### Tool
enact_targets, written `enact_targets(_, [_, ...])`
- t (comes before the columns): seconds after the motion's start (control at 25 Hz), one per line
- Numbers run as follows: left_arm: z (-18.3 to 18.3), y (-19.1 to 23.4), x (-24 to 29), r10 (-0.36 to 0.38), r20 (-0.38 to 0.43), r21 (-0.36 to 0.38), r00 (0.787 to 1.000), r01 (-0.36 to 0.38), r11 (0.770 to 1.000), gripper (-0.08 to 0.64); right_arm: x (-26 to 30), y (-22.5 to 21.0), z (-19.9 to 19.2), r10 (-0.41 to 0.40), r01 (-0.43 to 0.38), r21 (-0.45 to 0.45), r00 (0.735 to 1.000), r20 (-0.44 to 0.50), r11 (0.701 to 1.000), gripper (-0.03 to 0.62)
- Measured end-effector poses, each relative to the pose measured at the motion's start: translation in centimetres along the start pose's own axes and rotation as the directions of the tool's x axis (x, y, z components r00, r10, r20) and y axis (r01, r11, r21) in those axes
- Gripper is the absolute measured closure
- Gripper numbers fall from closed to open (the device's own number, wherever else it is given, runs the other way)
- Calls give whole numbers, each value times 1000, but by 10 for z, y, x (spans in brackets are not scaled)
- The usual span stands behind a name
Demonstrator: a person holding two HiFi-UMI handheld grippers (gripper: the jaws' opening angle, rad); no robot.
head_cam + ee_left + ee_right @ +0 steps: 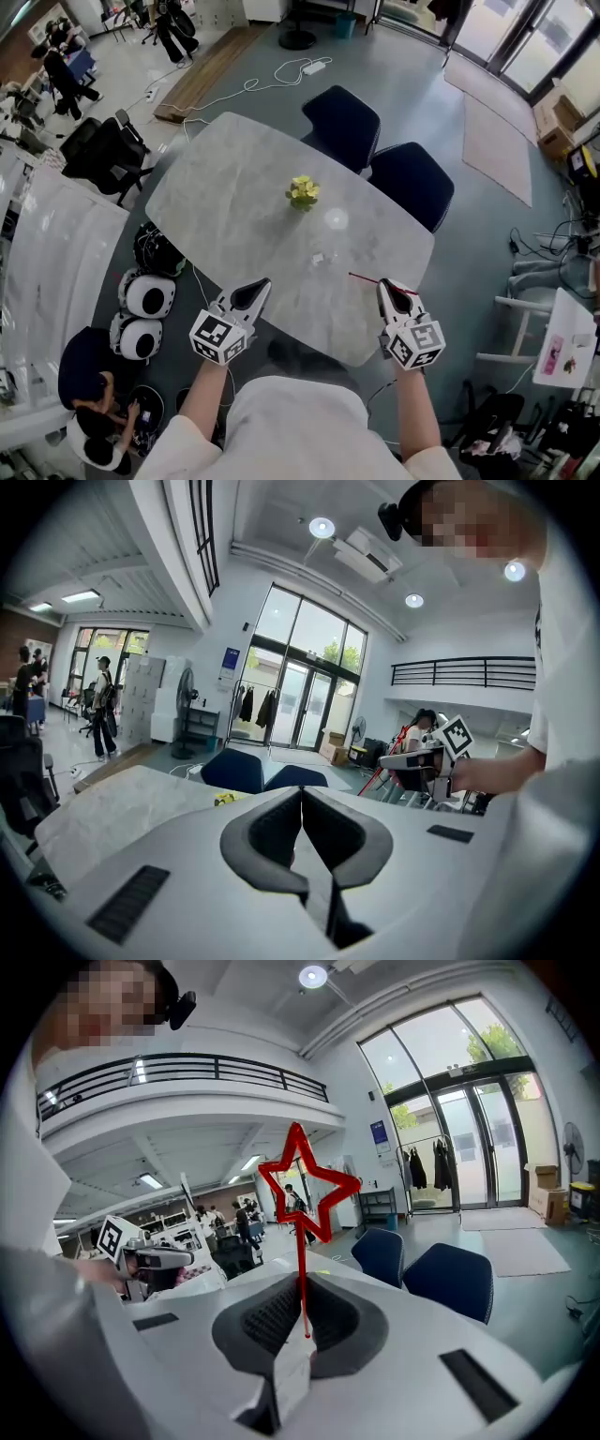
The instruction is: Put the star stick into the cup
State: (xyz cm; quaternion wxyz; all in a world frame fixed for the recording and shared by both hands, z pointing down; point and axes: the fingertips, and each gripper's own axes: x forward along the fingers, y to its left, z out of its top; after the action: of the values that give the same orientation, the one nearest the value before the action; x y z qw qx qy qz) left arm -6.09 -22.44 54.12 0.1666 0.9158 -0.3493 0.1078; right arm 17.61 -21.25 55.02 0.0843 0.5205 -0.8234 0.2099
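The task is at its halfway mark, by my reading: the star stick [300,1251] is picked up but not yet in the cup. The right claw [302,1288] is clenched on the thin red stem, which stands up from between its jaws with the outlined star at the top; from the head view the stick [367,278] pokes out leftward from that claw [389,286] above the near edge of the desk [234,187]. The left claw [302,803] is clenched too, with nothing between its jaws, and it hovers off the near left edge of the desk [258,289]. What looks like a clear cup [336,220] stands near the middle of the desk, just beside a small yellow object [303,191] and well apart from both claws. What is left, as I judge it, is to carry the stick forward over the cup, lower the stem end into it and let go.
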Motion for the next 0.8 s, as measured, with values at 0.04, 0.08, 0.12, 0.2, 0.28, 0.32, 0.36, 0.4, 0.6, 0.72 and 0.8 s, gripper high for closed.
enact_targets(0.04, [1, 6, 10, 6, -7, -5, 1000, -6, 1000, 540, 12, -7, 2, 10, -10, -2, 1000, -9, 1000, 571])
enact_targets(0.08, [2, 12, 20, 11, -13, -11, 1000, -11, 1000, 540, 24, -14, 4, 19, -19, -2, 1000, -18, 1000, 571])
enact_targets(0.12, [3, 18, 29, 16, -19, -15, 1000, -17, 1000, 540, 36, -20, 5, 29, -29, -2, 999, -25, 1000, 571])
enact_targets(0.2, [-1, 26, 45, 28, -30, -23, 999, -28, 999, 540, 57, -31, 4, 47, -47, -4, 998, -38, 999, 571])
enact_targets(0.28, [-9, 31, 57, 36, -44, -28, 998, -37, 999, 540, 74, -38, -2, 66, -66, -11, 997, -50, 998, 571])
enact_targets(0.32, [-12, 33, 62, 38, -52, -28, 998, -40, 999, 540, 82, -41, -5, 75, -76, -16, 996, -56, 997, 571])
enact_targets(0.36, [-15, 34, 67, 39, -59, -26, 997, -40, 999, 540, 90, -43, -8, 84, -86, -21, 994, -63, 996, 571])
enact_targets(0.4, [-17, 36, 73, 38, -66, -23, 997, -39, 999, 540, 97, -45, -11, 93, -95, -27, 993, -70, 995, 571])
enact_targets(0.6, [-25, 51, 97, 37, -83, -24, 996, -40, 999, 540, 136, -54, -26, 118, -123, -42, 987, -110, 992, 571])
enact_targets(0.72, [-33, 67, 108, 41, -95, -38, 995, -44, 998, 540, 161, -55, -38, 123, -133, -62, 983, -137, 989, 571])
enact_targets(0.8, [-39, 77, 114, 35, -102, -41, 994, -39, 998, 540, 177, -54, -45, 123, -135, -75, 981, -153, 988, 571])
